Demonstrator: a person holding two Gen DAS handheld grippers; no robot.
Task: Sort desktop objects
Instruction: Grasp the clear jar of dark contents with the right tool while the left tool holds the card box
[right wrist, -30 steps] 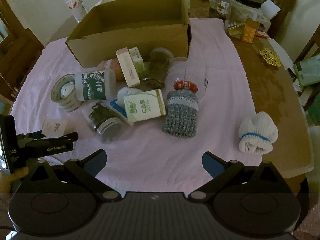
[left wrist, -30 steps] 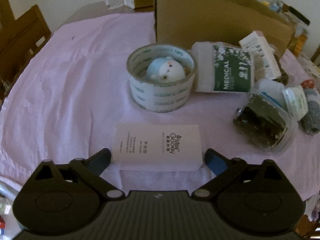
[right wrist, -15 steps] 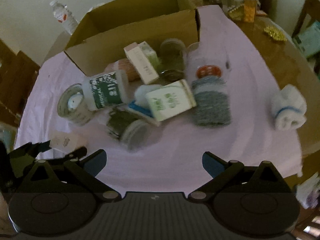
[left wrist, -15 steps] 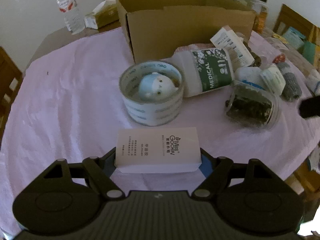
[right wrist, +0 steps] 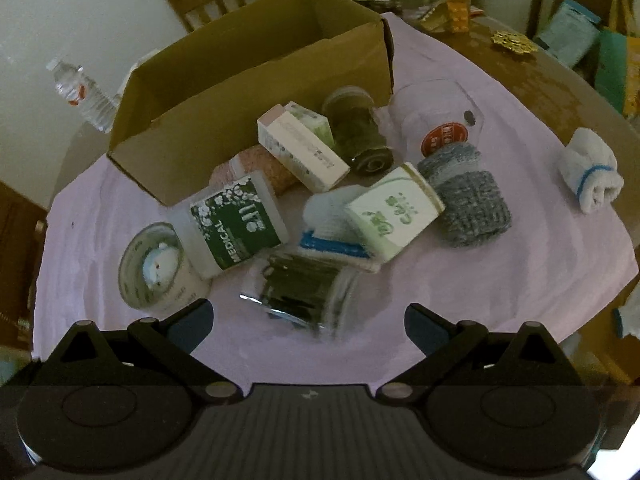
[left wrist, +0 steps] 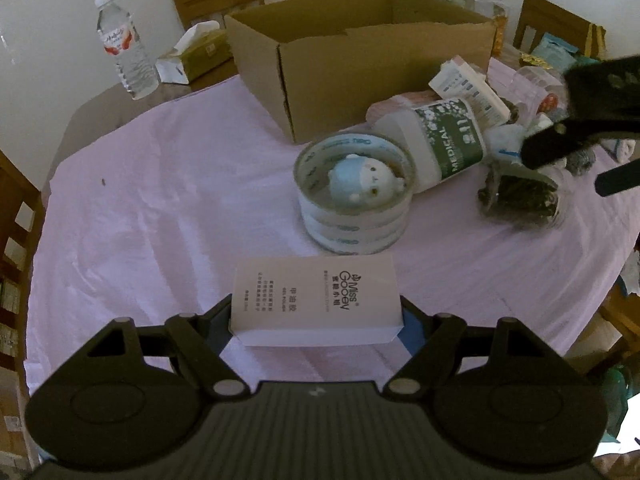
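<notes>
White box (left wrist: 316, 300) – L jaws, tilted down

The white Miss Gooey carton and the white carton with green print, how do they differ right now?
The white Miss Gooey carton is clamped between the left gripper fingers, off the cloth; the white carton with green print lies tilted on the pile, untouched. The first carries small dark lettering, the second large green lettering. Both are rectangular cartons.

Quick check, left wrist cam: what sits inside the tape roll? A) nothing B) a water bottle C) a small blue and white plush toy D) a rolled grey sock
C: the left wrist view shows a small blue and white plush toy lying within the ring of the tape roll, which stands on the pink cloth in front of the cardboard box.
</notes>
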